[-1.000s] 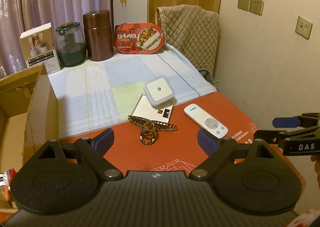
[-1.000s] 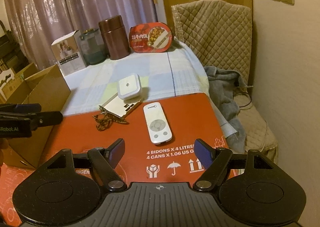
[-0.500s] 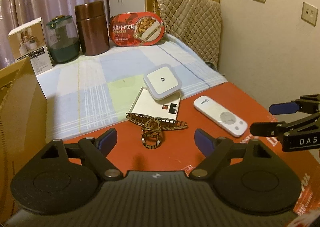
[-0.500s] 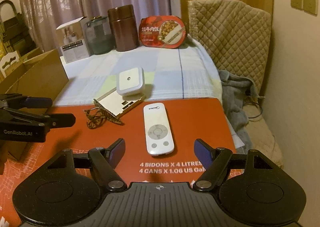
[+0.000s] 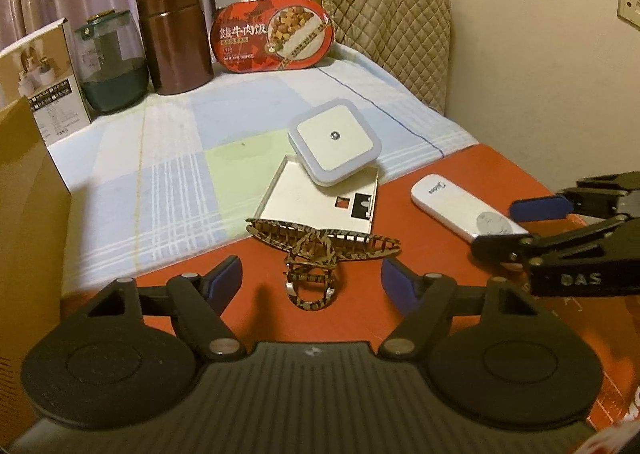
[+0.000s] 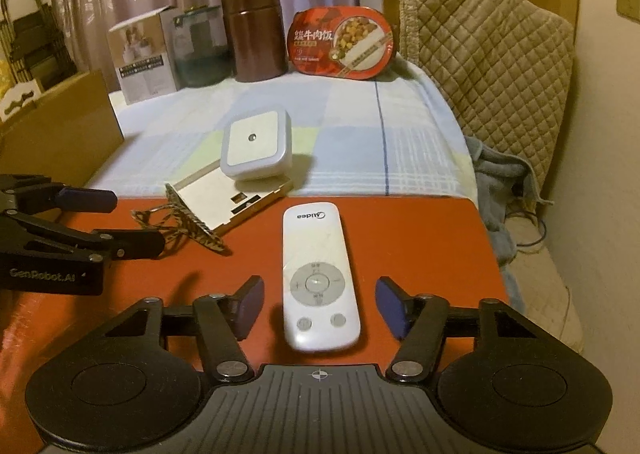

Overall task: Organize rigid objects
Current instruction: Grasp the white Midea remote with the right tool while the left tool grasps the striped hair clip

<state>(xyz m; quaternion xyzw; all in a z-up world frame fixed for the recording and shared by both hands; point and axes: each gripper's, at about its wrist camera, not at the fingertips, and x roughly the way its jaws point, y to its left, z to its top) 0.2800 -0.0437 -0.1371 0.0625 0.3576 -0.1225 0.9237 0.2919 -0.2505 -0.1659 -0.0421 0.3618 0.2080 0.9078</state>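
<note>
A brown patterned hair claw clip (image 5: 316,250) lies on the red cardboard sheet (image 5: 420,221). My left gripper (image 5: 314,282) straddles its near ring end; its jaws are closing, with gaps at both blue pads. A white remote (image 6: 318,274) lies lengthwise on the red sheet (image 6: 420,246). My right gripper (image 6: 320,304) has its jaws closing around the remote's button end, pads clear of its sides. A white square night light (image 5: 334,147) rests on a flat white card tray (image 5: 320,201). The right gripper (image 5: 508,228) shows at the left wrist view's right edge, and the left gripper (image 6: 132,221) at the right wrist view's left edge.
At the back of the checked cloth (image 5: 168,157) stand a white carton (image 5: 36,73), a glass jar (image 5: 112,61), a brown canister (image 5: 174,37) and a red meal box (image 5: 276,37). An open cardboard box (image 5: 24,213) stands at left. A quilted chair back (image 6: 488,61) is at right.
Both grippers have come down and forward and narrowed their jaws. The clip now sits between the left fingers, and the remote's near end between the right fingers.
</note>
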